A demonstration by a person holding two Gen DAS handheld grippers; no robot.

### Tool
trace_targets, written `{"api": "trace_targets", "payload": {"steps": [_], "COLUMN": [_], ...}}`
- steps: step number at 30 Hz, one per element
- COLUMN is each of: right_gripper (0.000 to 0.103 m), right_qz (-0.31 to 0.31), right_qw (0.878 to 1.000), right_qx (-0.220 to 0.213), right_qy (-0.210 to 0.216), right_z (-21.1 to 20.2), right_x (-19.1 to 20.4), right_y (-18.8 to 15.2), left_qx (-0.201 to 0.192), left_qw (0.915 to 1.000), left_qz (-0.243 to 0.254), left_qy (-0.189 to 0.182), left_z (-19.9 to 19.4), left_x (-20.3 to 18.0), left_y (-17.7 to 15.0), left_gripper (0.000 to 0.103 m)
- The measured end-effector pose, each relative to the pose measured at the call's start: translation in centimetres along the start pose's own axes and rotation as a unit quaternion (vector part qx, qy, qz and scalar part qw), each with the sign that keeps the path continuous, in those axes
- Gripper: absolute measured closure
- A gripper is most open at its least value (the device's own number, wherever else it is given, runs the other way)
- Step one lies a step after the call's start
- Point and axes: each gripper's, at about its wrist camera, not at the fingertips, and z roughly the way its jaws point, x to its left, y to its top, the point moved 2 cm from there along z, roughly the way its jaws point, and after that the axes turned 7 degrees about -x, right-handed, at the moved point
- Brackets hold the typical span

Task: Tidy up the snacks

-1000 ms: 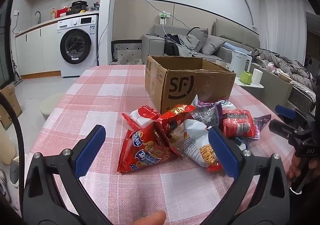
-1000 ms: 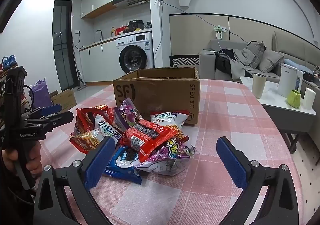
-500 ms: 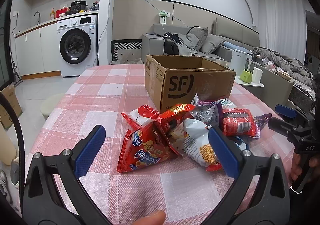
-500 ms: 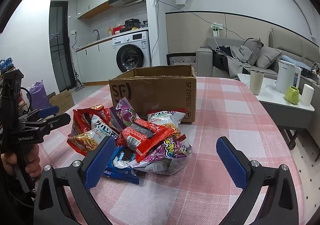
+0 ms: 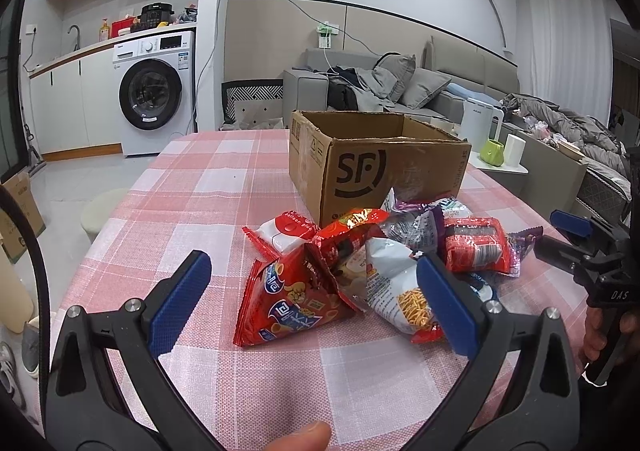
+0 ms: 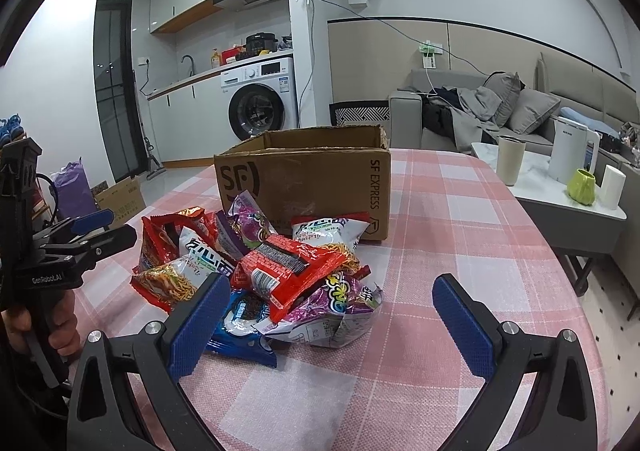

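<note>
Blue-padded jaws of the left gripper (image 5: 312, 299) are held wide open and empty, and between them, just ahead, the red triangular snack bag (image 5: 294, 301) is framed, its long axis running roughly from the near pads toward the cardboard box (image 5: 376, 167); the right gripper (image 6: 332, 325) is likewise spread wide with nothing held, a blue packet (image 6: 242, 325) lying by its left pad. About nine or ten bags are counted in the snack pile (image 6: 272, 271), heaped on the table (image 5: 192, 211) against the near face of the one open box, and the left gripper is judged nearer to the red bag.
</note>
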Motion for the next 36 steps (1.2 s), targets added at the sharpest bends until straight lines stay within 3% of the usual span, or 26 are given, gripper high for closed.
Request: {"api": "trace_targets", "payload": {"steps": [36], "right_gripper": [0.0], "right_qz": [0.003], "right_qw": [0.998], "right_qx": [0.06], "right_qy": [-0.007], "right_z": [1.8], "right_x": [-0.2], "right_y": [-0.8], "left_qx": [0.014], "left_qw": [0.9999], "left_qz": [-0.009], "left_qy": [0.002], "left_z": [0.4], "left_x": [0.9], "left_y": [-0.1], "left_gripper": [0.001]}}
